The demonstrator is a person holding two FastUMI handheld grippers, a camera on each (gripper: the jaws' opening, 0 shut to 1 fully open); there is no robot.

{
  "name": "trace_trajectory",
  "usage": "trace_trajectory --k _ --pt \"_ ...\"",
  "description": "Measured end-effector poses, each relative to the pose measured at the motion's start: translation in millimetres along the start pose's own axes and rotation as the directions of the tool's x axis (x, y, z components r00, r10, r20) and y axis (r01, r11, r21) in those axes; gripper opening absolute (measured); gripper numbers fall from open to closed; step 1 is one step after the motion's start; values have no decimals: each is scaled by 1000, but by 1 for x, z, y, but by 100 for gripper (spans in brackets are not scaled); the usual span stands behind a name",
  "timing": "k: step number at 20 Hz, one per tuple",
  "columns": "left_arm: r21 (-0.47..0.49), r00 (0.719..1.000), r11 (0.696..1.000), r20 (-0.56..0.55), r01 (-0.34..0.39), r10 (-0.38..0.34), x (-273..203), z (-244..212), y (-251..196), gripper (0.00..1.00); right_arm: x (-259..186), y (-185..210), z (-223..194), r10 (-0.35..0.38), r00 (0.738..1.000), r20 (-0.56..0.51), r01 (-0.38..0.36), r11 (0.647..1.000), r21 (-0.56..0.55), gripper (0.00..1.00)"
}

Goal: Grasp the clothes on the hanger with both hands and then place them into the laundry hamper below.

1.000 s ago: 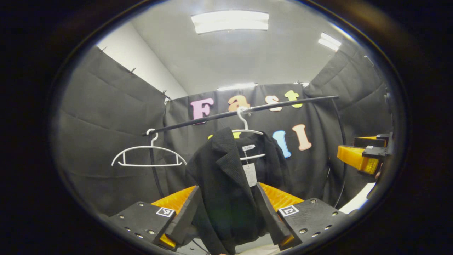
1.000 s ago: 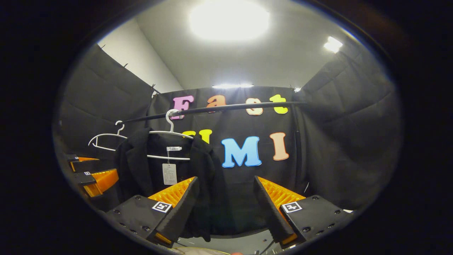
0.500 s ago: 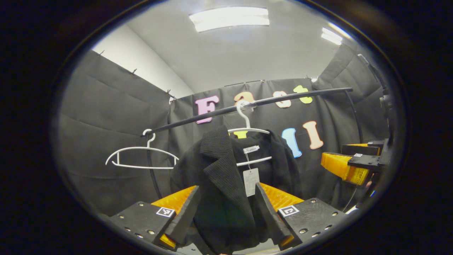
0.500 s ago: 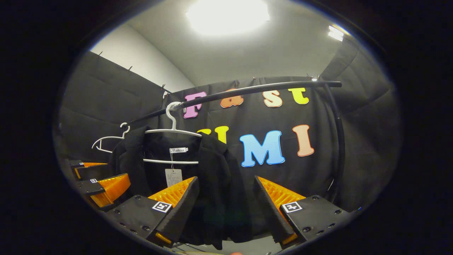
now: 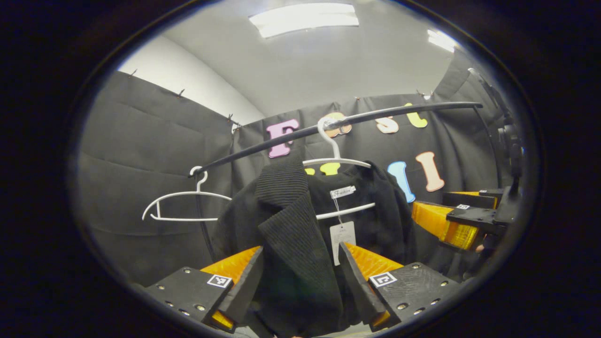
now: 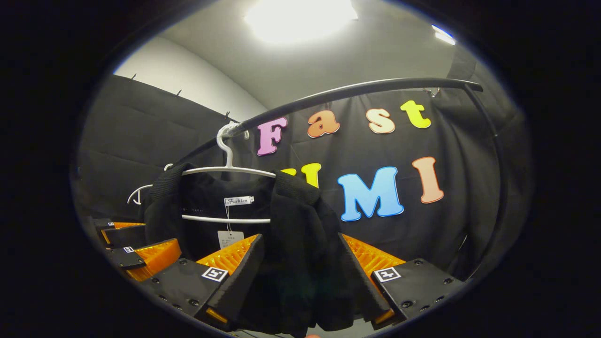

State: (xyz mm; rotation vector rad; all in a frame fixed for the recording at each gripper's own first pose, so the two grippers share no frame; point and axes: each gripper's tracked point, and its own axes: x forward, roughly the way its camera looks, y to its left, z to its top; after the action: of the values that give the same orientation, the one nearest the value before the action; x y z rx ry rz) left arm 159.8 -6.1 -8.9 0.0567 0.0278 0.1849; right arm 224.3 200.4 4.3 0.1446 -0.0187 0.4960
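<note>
Left gripper view | black jacket (image 5: 300, 244) between both grippers' apart jaws | tag unreadable

Black cloth walls (image 5: 141, 141) are enclosing the booth; ceiling light panels (image 5: 304, 18) are glowing above a black clothes rail (image 6: 366, 89) crossing it.

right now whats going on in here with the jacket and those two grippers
A person is reaching for a black jacket with a gripper in each hand. It hangs on a white hanger from a black rail, beside an empty hanger. The left gripper has its open fingers either side of the jacket's left front, and the right gripper likewise on the other shoulder. Neither has closed, so the jacket is not yet off the hanger.
</note>
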Motion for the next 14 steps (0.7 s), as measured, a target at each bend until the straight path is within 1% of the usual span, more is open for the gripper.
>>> trace_trajectory --k 1,3,5,9,10,14 --pt "4 1000 1000 -2 -11 11 4 0 0 90 6 3 -1 11 1000 0 -11 1000 3 97" --pt "10 999 999 -7 -32 32 12 -1 0 91 19 6 -5 33 999 -5 -33 999 9 97" --pt "16 998 998 -12 -54 54 21 -3 0 90 30 8 -9 44 999 -10 -44 999 12 96" --pt "34 993 993 -24 -114 114 36 -7 4 90 48 11 -19 65 997 -32 -64 997 30 97" --pt "39 992 991 -25 -126 127 37 -9 6 90 51 10 -21 65 997 -37 -64 997 30 96" --pt "51 985 985 -22 -167 169 41 -10 8 91 74 11 -30 46 997 -58 -45 999 23 97"
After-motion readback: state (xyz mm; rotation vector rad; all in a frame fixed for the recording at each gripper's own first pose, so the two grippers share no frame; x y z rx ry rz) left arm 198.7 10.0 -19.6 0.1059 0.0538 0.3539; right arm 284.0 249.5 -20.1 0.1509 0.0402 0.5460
